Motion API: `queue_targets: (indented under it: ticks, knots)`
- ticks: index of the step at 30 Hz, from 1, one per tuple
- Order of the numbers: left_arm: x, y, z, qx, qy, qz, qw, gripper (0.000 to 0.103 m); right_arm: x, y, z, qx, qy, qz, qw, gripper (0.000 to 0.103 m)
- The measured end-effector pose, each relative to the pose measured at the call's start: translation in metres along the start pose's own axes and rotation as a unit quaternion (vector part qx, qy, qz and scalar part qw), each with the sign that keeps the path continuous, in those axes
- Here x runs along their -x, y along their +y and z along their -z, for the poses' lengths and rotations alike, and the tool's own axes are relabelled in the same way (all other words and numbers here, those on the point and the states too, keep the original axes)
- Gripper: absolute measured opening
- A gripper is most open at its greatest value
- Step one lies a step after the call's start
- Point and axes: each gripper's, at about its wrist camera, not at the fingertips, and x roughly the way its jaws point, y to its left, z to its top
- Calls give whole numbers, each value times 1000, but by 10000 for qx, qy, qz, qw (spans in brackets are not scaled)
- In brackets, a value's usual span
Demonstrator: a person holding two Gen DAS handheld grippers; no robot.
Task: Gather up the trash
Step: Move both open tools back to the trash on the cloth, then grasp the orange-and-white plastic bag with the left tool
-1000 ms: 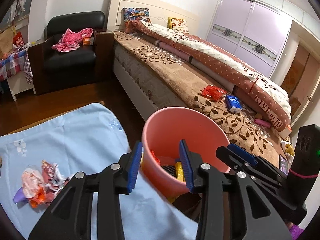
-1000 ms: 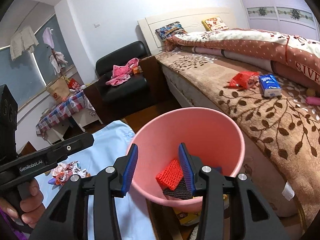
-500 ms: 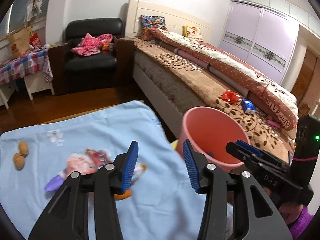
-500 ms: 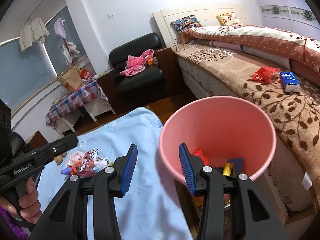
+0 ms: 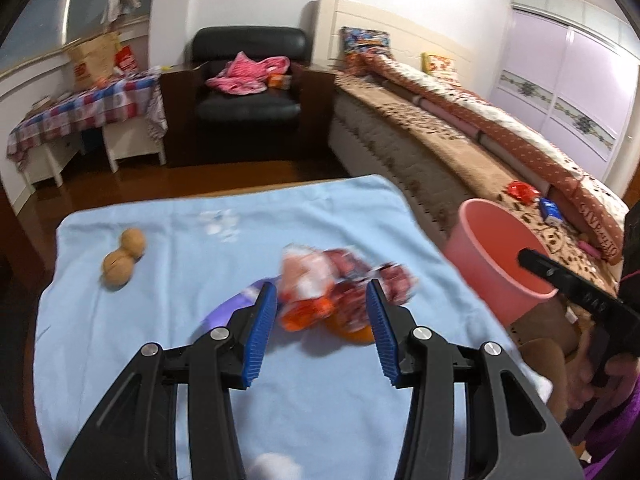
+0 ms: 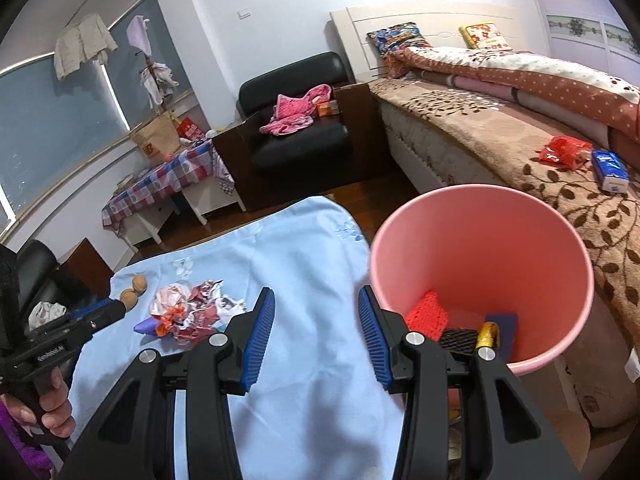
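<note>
Two sets of jaws are mine, both black plastic with ribbed blue pads, both standing apart with nothing between the pads. My left gripper (image 5: 322, 322) hangs over a heap of crumpled wrappers (image 5: 340, 284), shiny crinkled foil and paper in pink, dark red and orange, with a smooth purple scrap at its left edge; motion blur smears the detail. The heap lies on the table (image 5: 132, 320), which is covered by a soft pale blue cloth with a faint white flower print. Two round, tan walnuts (image 5: 122, 258) sit touching each other well to the left of the heap.

My right gripper (image 6: 316, 334) hovers over bare cloth beside the pink bin (image 6: 516, 236), a smooth round plastic tub standing just off the table's right edge, against the bed (image 6: 500, 148). Inside lie a red mesh piece (image 6: 427, 315), a black mesh piece, a gold foil item and something dark blue.

A plush brown leaf-patterned blanket covers the bed, carrying a red packet (image 6: 564, 151) and a blue tissue pack (image 6: 610, 172). Behind stand a black leather armchair (image 5: 248, 96) with pink clothing, and a side table under checked cloth. The quilt's lettering is too warped to read surely.
</note>
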Motion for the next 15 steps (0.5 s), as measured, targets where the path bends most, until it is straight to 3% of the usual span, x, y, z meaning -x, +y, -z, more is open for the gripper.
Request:
queue_targets:
  ticks: [7,15]
  knots:
    - [-1,25,13,250,98,-89,9996,47,-14,18,6,160,164,-154,9996,43]
    - [-15,10,-1,129,-39,59,9999,47,-24,35,10,326,323,-221,9987,44]
